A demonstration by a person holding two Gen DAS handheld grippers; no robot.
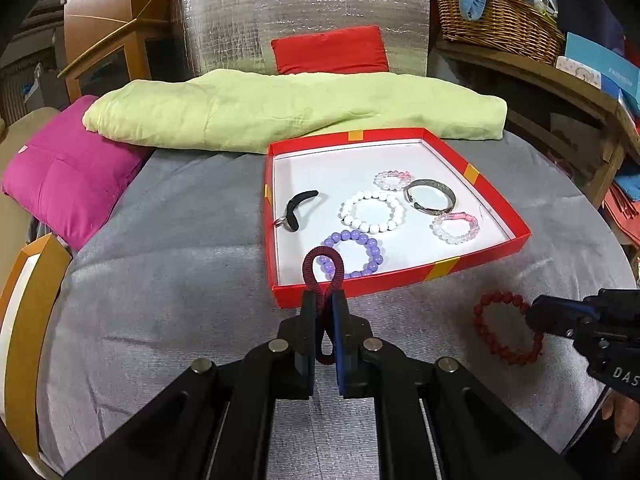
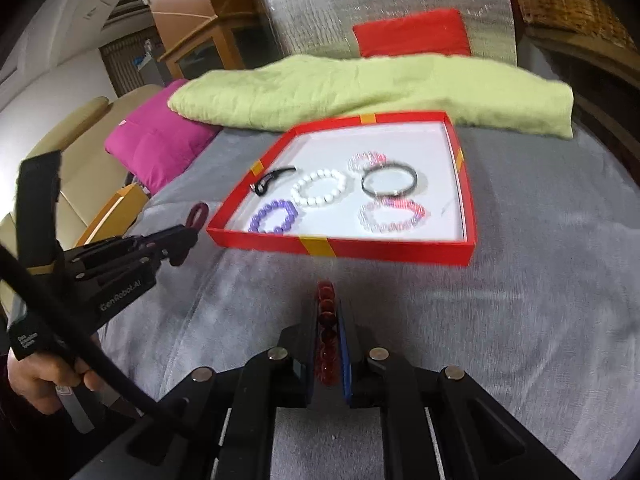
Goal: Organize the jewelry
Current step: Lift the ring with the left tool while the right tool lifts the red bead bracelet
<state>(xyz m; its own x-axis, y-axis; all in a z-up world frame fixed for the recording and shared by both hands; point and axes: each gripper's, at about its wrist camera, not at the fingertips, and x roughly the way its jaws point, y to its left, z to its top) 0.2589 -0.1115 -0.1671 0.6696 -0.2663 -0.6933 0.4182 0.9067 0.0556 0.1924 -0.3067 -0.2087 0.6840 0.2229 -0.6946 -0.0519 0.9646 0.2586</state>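
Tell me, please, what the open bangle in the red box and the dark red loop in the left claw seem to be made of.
The open bangle looks like metal with a dull silver-grey finish: a thin rigid band with a gap and a faint sheen. The dark red loop, held in the left claw, looks like elastic cord wrapped in matte thread: fine ribs run across it and it is squeezed flat between the pads. Neither is certain.

place: likely home | signs: pillows [image 1: 68, 184], wicker basket [image 1: 500, 16], wooden furniture [image 1: 108, 28]
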